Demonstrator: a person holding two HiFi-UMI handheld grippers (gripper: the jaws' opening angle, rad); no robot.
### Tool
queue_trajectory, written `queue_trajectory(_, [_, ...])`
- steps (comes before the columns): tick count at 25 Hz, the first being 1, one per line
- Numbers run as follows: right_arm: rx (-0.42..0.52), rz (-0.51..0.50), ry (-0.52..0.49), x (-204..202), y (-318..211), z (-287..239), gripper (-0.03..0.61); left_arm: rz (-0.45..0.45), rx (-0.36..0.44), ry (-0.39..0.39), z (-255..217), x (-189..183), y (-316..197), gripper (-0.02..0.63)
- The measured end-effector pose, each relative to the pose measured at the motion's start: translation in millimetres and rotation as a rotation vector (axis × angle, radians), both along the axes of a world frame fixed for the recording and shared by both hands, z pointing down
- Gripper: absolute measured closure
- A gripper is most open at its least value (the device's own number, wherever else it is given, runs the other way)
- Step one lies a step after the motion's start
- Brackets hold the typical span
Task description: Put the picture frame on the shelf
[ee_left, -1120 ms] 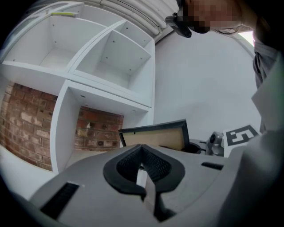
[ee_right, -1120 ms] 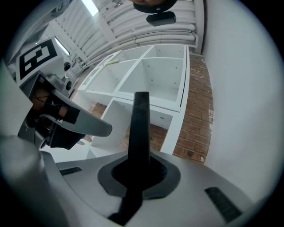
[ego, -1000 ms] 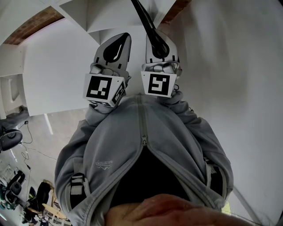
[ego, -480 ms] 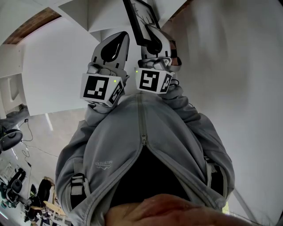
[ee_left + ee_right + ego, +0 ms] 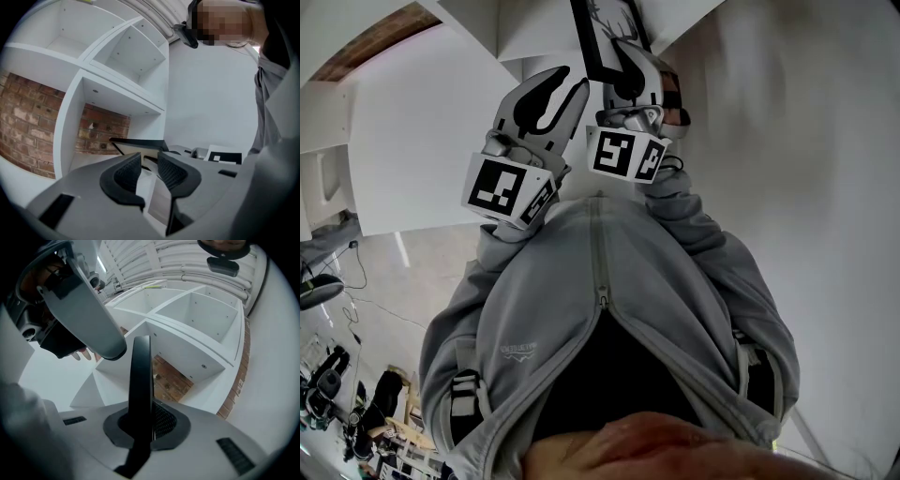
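White shelf (image 5: 530,33), picture frame (image 5: 602,33) cropped, right tool (image 5: 627,67) clamping

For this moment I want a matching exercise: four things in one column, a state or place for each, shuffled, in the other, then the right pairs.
1. left gripper
2. right gripper
3. picture frame
4. brick wall

A. at the back of the shelf compartments
B. jaws apart, nothing between them
C. jaws shut on a thin black edge
D. black-rimmed, held by one gripper

Pairs: 1-B, 2-C, 3-D, 4-A.
The left gripper's jaws have just been opening, with nothing between them.
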State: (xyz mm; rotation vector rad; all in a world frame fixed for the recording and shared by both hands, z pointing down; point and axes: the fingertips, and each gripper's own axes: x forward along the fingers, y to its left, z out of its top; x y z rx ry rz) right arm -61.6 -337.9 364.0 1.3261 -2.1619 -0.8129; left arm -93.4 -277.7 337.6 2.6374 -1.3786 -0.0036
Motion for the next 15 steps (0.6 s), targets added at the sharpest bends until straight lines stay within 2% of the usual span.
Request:
queue_trajectory(5, [0.005, 0.003, 0.028, -2.4, -1.2, 2.1, 0.545, 0.079, -0.006, -0.004, -3.3, 11.3, 4.4, 0.458])
queue_trajectory(12, [0.026, 0.008, 0.079, -10.3, -3.4, 7.1, 0.545, 0.104, -0.045, 0.014, 0.6, 11.3, -3.7, 0.456])
queue_trajectory(15, [0.025, 0.013, 0.098, -9.5, -4.0, 10.1, 0.543, 0.105, -0.066, 0.027, 3.8, 11.0, -4.9, 0.476])
